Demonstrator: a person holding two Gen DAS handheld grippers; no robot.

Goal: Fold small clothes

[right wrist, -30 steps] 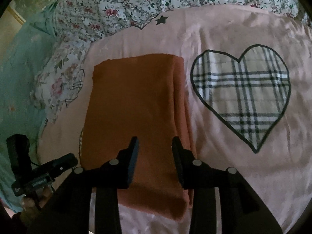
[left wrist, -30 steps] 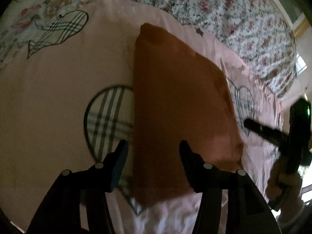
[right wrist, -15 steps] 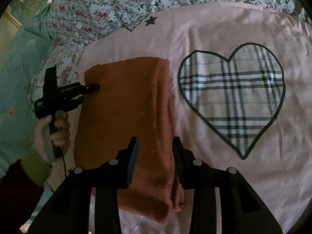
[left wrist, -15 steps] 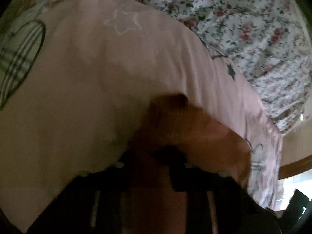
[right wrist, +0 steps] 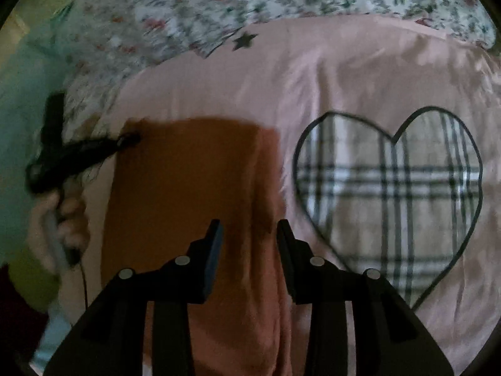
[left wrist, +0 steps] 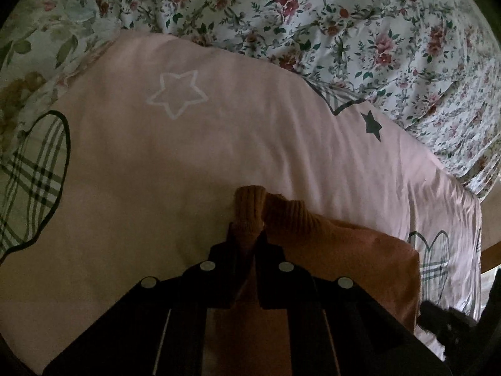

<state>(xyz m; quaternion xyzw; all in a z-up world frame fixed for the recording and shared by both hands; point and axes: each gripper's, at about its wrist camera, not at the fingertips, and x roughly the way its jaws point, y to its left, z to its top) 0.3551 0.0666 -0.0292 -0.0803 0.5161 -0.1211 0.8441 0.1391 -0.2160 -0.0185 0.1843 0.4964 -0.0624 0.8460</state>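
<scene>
One folded orange garment (right wrist: 188,206) lay on the bed. Two tools were in view: the left tool (left wrist: 247,235) and the right tool (right wrist: 249,238). One hand (right wrist: 59,219) showed at the left. The pink cover (left wrist: 250,125) bore three plaid hearts, counted in the left wrist view, and two stars, one white outline (left wrist: 178,95) and one dark (left wrist: 372,124). One floral sheet (left wrist: 344,15) lay on the far side.

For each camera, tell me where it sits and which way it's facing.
Left wrist: on the left gripper, angled down at the pink cover; its fingers pinch the orange garment.
Right wrist: on the right gripper, angled down, fingers apart; the left hand shows.
Shared: garment, cover, floral sheet.
</scene>
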